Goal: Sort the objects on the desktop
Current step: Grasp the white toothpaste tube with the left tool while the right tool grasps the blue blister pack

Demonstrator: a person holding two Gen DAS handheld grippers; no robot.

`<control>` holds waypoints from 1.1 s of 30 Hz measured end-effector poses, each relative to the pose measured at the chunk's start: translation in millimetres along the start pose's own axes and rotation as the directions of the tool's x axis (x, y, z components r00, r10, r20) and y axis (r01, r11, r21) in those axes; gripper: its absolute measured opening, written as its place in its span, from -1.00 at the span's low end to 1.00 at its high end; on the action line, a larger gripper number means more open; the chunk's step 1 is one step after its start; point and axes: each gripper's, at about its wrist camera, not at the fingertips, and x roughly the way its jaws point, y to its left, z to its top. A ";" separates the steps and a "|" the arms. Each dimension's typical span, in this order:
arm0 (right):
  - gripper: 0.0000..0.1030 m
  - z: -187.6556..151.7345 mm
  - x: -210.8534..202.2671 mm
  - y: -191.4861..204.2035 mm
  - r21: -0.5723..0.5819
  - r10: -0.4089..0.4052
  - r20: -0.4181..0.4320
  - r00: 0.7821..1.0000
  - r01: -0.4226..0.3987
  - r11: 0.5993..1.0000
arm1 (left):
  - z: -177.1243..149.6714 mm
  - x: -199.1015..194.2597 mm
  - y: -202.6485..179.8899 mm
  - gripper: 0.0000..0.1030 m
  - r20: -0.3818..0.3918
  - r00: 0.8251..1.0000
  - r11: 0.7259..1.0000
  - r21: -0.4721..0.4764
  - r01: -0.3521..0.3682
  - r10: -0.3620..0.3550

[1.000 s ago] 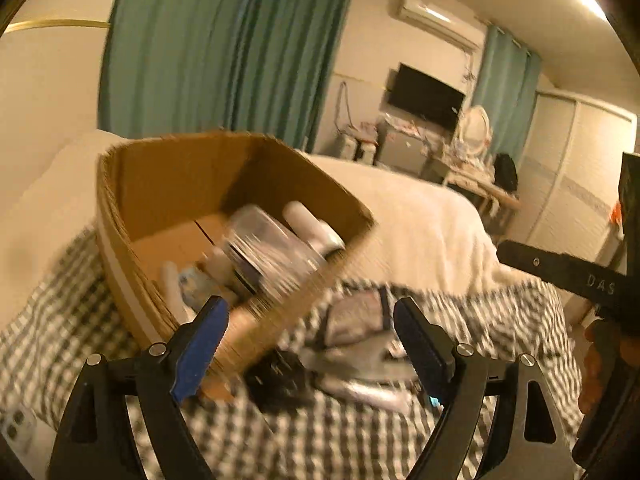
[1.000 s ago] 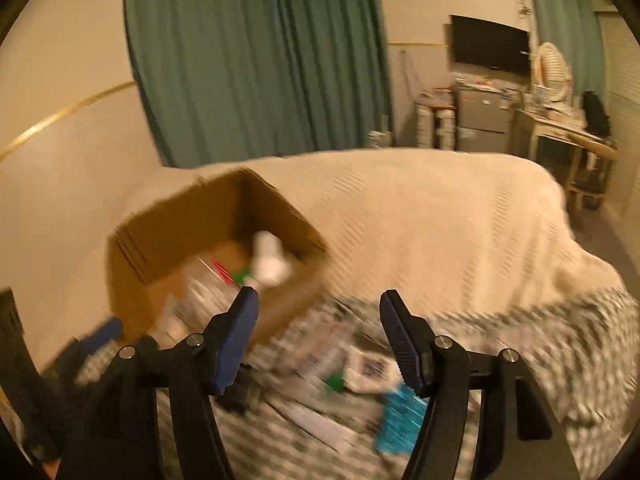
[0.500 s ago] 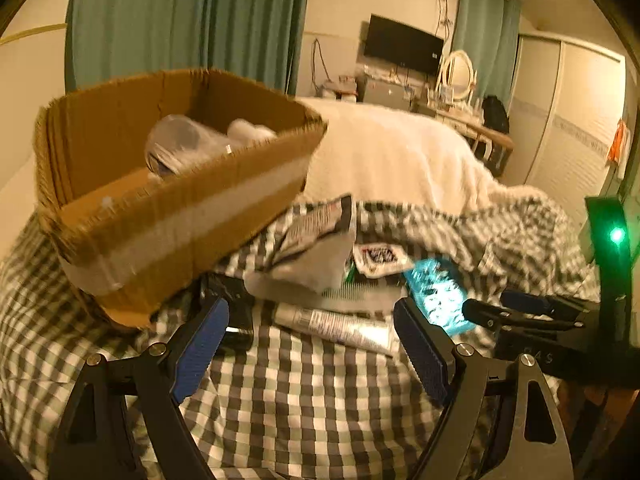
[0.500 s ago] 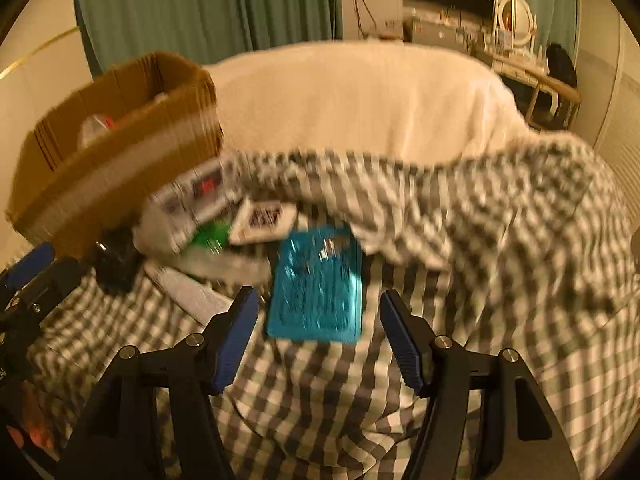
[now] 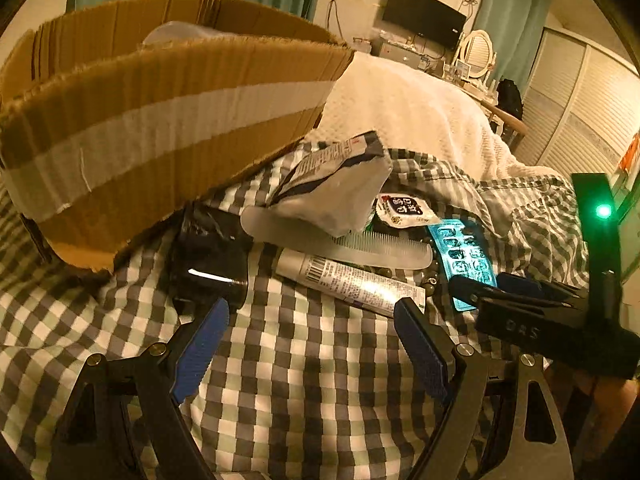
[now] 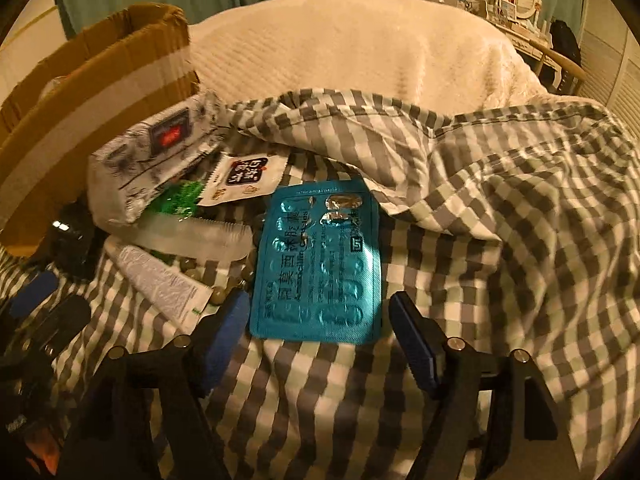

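Right wrist view: the right gripper (image 6: 316, 336) hovers low over the teal blister pack (image 6: 318, 264), fingers spread wide, nothing between them, the pack's near edge sitting right in the gap.
Left wrist view: the left gripper (image 5: 310, 340) is just as wide apart and empty, aimed at bare checked cloth (image 5: 304, 392) short of the white tube (image 5: 348, 282).
Where the goods lie: all in a heap on the checked cloth, just beside the cardboard box (image 5: 160, 120), which stands at the heap's left.
Step in hand: looks like a pick of the blister pack for the box, my reading.
How to do it well: the pack lies flat and thin, so tip one finger under the near edge and pinch across the short side; too steep and the pads will likely skate off the foil. Watch the dark beads (image 6: 224, 280) touching its left edge, they could drag along.
Risk: soft bedding gives under pressure, so press lightly.
Count, blister packs: one.
Count, tubes: one.
Count, combs: one, the pale comb (image 5: 360, 242), partly under the tissue pack (image 5: 332, 196).
Count, tissue packs: one.
Count, sachets: one small white sachet (image 6: 244, 180).
Count, green wrappers: one green crinkly piece (image 6: 178, 200), mostly hidden.
Count, black items: one black object (image 5: 210, 256) by the box corner; what it is, I cannot tell.
Count, boxes: one, with something clear inside, barely visible.
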 end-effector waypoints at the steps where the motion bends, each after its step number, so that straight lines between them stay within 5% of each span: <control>1: 0.46 2.0 4.2 0.6 0.000 -0.005 -0.002 1.000 0.005 1.000 | 0.0 1.3 1.1 0.69 -0.006 1.000 1.000 -0.007 0.002 -0.002; 9: 0.53 6.1 14.3 2.9 -0.017 -0.028 0.011 1.000 0.028 0.999 | -3.2 1.9 -1.5 0.69 -0.020 1.000 1.000 -0.007 -0.015 0.015; 11: 0.34 4.2 13.3 2.4 -0.023 -0.045 0.008 0.999 0.045 0.999 | -2.9 2.2 -5.8 0.69 -0.024 1.000 1.000 0.000 -0.019 0.018; 18: 0.34 -3.0 -9.4 -8.6 -0.005 -0.024 0.023 0.999 0.024 1.000 | 4.3 11.7 -31.5 0.69 -0.041 0.999 1.000 0.008 -0.006 0.006; 26: 0.34 0.2 -34.1 -29.7 0.061 0.034 0.066 0.997 -0.038 0.997 | 12.0 52.8 -40.5 0.67 -0.093 0.991 0.991 -0.085 -0.102 0.094; 28: 0.33 2.2 -35.6 -31.7 0.060 0.033 0.071 0.997 -0.037 0.998 | 13.5 58.7 -32.6 0.44 -0.091 0.992 0.988 -0.123 -0.094 0.083; 30: 0.33 3.2 -36.2 -31.9 0.051 0.033 0.076 0.997 -0.037 0.998 | 15.4 57.9 -27.4 -0.18 -0.088 0.994 0.988 -0.129 -0.079 0.068; 33: 0.33 3.4 -36.0 -30.1 0.046 0.039 0.073 0.997 -0.042 0.998 | 15.8 50.9 -21.7 -0.43 -0.088 0.996 0.992 -0.117 -0.037 0.027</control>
